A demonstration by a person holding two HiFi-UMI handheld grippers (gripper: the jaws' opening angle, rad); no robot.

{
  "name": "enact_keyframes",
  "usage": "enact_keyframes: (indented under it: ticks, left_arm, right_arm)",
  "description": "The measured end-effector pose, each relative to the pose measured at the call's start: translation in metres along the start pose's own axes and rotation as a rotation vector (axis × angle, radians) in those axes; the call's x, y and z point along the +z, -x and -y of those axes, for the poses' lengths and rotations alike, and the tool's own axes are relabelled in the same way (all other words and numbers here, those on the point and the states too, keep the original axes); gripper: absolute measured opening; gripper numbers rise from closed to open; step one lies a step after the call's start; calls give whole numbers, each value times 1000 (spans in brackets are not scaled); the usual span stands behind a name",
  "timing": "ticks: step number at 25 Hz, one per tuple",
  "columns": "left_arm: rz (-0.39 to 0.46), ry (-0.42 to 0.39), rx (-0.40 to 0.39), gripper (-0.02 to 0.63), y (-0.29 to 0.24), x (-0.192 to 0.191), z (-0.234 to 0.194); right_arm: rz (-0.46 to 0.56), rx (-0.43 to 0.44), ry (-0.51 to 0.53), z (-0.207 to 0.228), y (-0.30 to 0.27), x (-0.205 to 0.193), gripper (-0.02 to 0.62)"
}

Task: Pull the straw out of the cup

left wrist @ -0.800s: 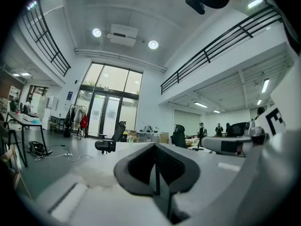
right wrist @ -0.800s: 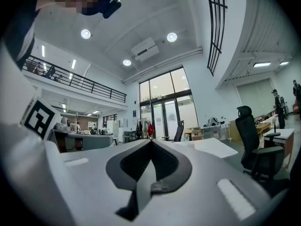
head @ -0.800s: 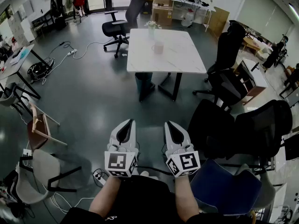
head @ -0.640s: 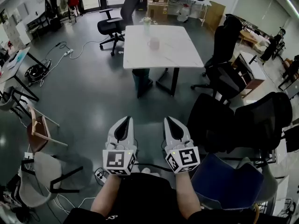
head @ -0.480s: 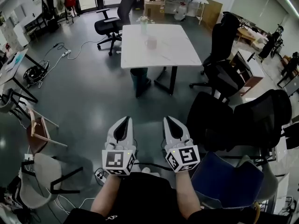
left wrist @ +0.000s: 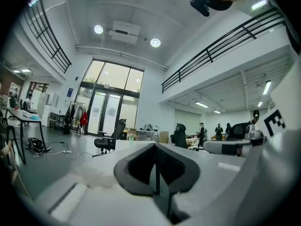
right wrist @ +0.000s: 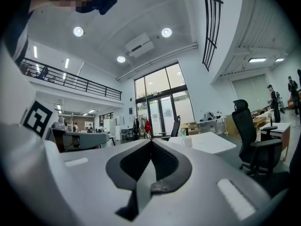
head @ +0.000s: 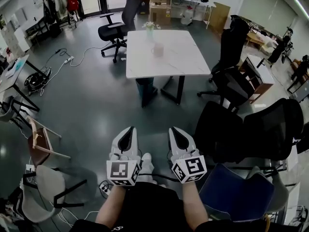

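White squarish table (head: 164, 57) is sitting far off, pinkish cup (head: 157, 50) standing on its far half; straw is too small to make out. Pale plastic left gripper (head: 129, 129) and right gripper (head: 173, 129) are hovering level, jaws pressed together, holding nothing

Worktop (head: 169, 57): white, smooth top with faint marble veining, on dark metal legs. Floor (head: 91, 95) around it: grey, polished, glossy with reflections. Office chair (head: 233, 45) right of worktop: black cloth or mesh. Boxes (head: 166, 13) behind worktop: brown cardboard. Left gripper (head: 130, 129) and right gripper (head: 173, 129): matt light-grey plastic shells, with black, finely textured lining on the jaws.
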State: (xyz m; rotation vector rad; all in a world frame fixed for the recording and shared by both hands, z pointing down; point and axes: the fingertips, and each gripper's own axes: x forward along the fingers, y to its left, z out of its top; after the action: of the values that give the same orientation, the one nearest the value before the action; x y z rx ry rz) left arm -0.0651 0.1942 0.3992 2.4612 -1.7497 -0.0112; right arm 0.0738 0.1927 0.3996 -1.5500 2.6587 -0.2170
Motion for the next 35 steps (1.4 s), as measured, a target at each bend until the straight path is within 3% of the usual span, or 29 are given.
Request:
enact_keyframes:
  ticks: [7, 14, 23, 28, 35]
  left_arm:
    - [5, 34, -16, 0, -39, -5, -20]
    - [11, 4, -42, 0, -96, -15, -34]
    - [-57, -45, -80, 0, -201, -4, -89]
    - [-94, -30, -114, 0, -274, 15, -118]
    - [-72, -7, -176, 0, -344, 37, -124]
  right_arm:
    - [-2, -18, 30, 14, -32, 1, 2]
    - [2, -43, 49, 44, -68, -5, 2]
    - [28, -52, -2, 85, -205, -4, 2]
    - [39, -97, 58, 112, -280, 29, 2]
    - [22, -172, 67, 148, -317, 43, 3]
